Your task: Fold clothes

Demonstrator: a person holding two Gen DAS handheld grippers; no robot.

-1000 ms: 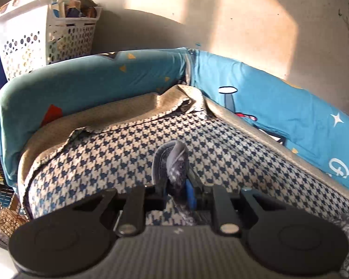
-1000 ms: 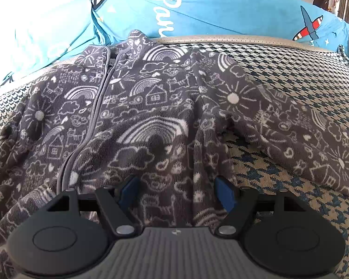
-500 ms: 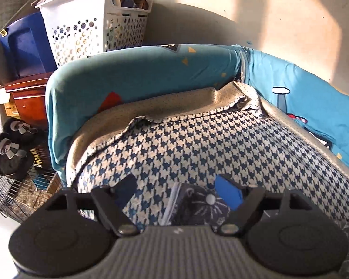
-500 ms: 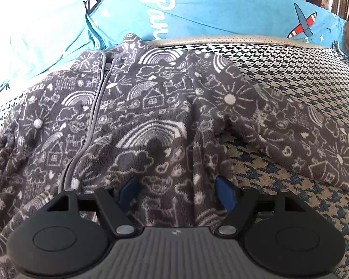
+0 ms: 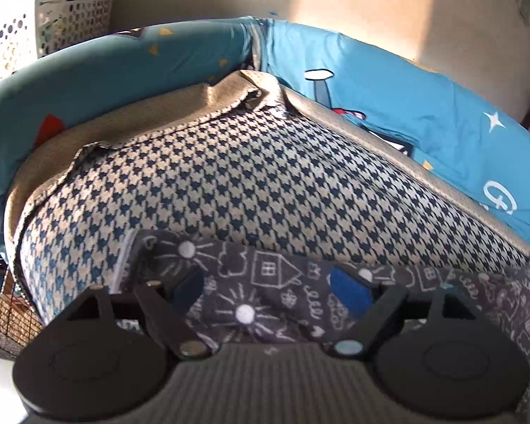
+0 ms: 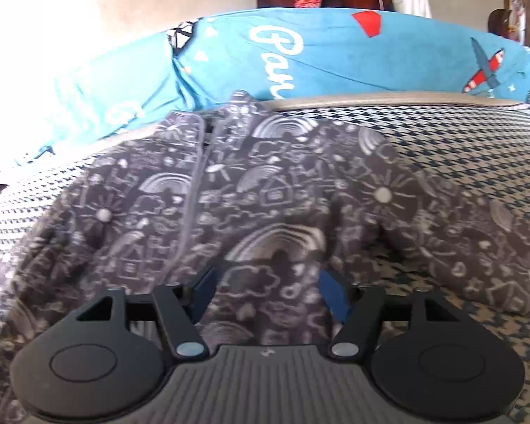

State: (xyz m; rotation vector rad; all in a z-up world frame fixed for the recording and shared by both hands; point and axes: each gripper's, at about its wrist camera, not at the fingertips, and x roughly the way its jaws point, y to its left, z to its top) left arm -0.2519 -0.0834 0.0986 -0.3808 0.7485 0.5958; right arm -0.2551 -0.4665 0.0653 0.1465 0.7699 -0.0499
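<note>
The grey doodle-print jacket is lying spread open, front and zip up, on the houndstooth couch seat, its collar reaching toward the back edge under the blue cushions. One sleeve is stretching flat toward the seat's left end, and the other sleeve is trailing out toward the right end. Folding is looking barely begun: no panel or sleeve is turned over the body yet, so the sleeves and the body folds are all left to do. The left tool is hovering over the left sleeve, angled down, its jaws widening with the cloth lying slack between them, gripping nothing. The right tool is pointing down at the hem, its jaws narrowing around a ridge of fabric, not clearly pinching it yet.
</note>
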